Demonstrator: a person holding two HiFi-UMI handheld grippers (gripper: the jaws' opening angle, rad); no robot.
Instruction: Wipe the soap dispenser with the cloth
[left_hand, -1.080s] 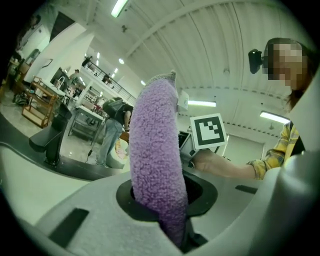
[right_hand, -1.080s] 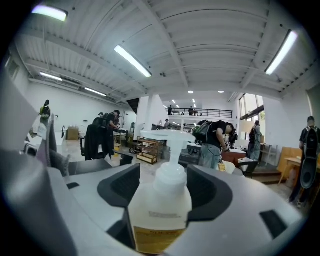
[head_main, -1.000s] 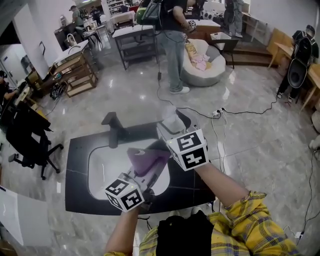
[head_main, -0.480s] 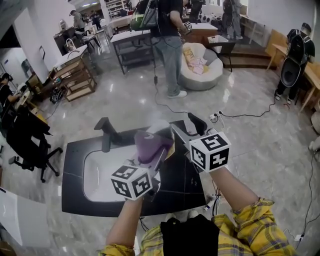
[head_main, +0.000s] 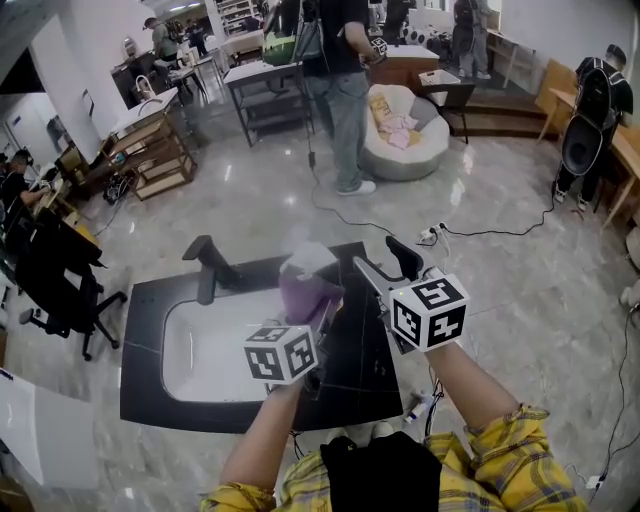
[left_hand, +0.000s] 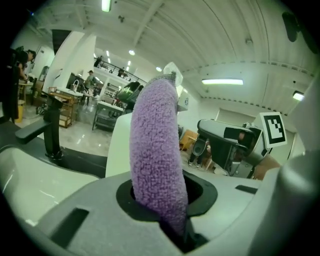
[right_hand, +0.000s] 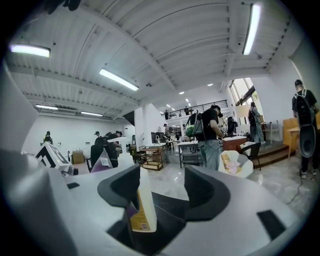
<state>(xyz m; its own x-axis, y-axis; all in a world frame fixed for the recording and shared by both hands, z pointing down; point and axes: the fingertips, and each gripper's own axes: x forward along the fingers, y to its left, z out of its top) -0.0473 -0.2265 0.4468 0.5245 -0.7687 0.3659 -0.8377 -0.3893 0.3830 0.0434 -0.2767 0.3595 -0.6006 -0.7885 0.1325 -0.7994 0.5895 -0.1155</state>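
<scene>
Grip on left tongs (left_hand: 167, 196): shut tight on the purple cloth (left_hand: 155, 150), which stands up out of the jaws as a thick folded roll. Just beyond the roll, touching it or nearly so, is the white soap dispenser (left_hand: 116, 145). Its pump head (left_hand: 172, 70) shows above the cloth top, and its base is hidden.

Gap on right tongs (right_hand: 162, 192): jaws wide apart. The dispenser body with its yellow label (right_hand: 140, 220) sits inside the gap, hard by the left-hand jaw and well clear of the other. Cannot tell whether that jaw touches it. As I judge it, there is no clamp on the bottle.

Step in hand, by my reading: rubbing the cloth over the bottle wall. To do it well:
- Close the right tongs on the lower body before pushing, since a light bottle would likely slide or tip under a sideways rub.
- Clamp low, off the pump, so no soap squirts.
- Work with the broad side of the roll, not its tip, stroking down and round.
- Turn the bottle to reach the far face and the label side.

Below and beyond both tongs is the black bench (head_main: 355, 375), with the white sink (head_main: 200, 350) under the left tongs and the black tap (head_main: 207, 270) farther out. Well beyond, a person (head_main: 345, 100) stands on the glossy floor (head_main: 500, 300).
</scene>
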